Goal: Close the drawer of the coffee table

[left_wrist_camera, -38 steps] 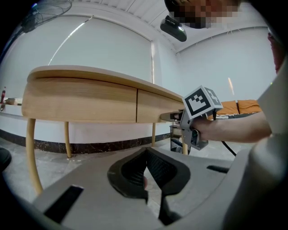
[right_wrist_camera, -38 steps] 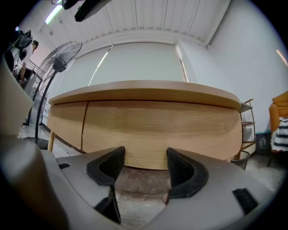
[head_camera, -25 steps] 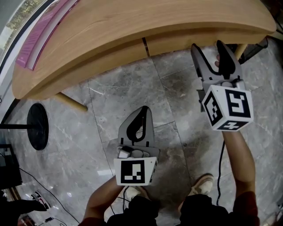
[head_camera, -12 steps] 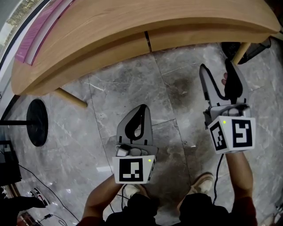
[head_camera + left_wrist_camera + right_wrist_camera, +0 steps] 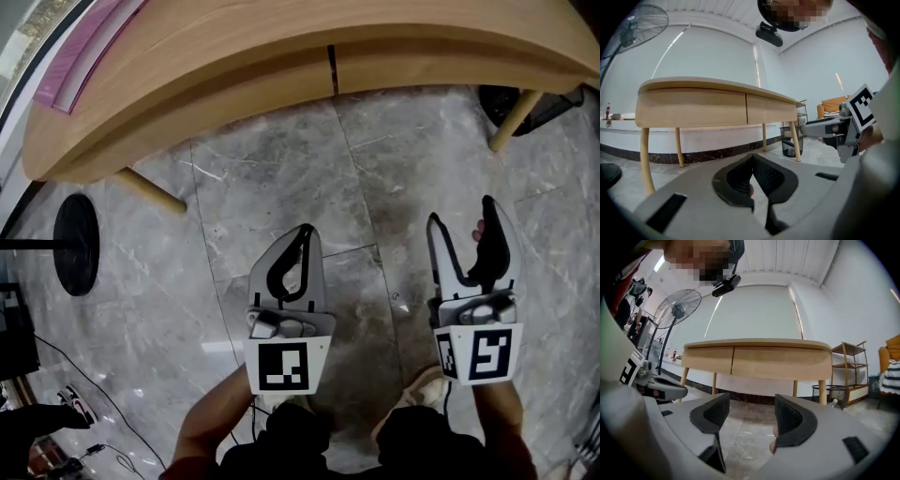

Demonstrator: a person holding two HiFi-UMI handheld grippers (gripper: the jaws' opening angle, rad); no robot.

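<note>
The wooden coffee table (image 5: 281, 56) curves across the top of the head view. Its two drawer fronts sit flush with each other, with a thin dark seam (image 5: 332, 71) between them. In the left gripper view the right-hand drawer front (image 5: 768, 108) lines up with its neighbour. My left gripper (image 5: 303, 232) hangs over the marble floor, shut and empty, well short of the table. My right gripper (image 5: 463, 217) is open with nothing between its jaws, also held back from the table front (image 5: 780, 363).
Slanted table legs (image 5: 150, 193) (image 5: 511, 122) reach the grey marble floor. A black round fan base (image 5: 77, 257) stands at the left, with cables near it. A wire waste bin (image 5: 789, 140) and a shelf unit (image 5: 851, 373) stand beyond the table's right end.
My right gripper has drawn back from the table's front edge toward the person and dropped lower in the view. The left gripper has barely moved.
</note>
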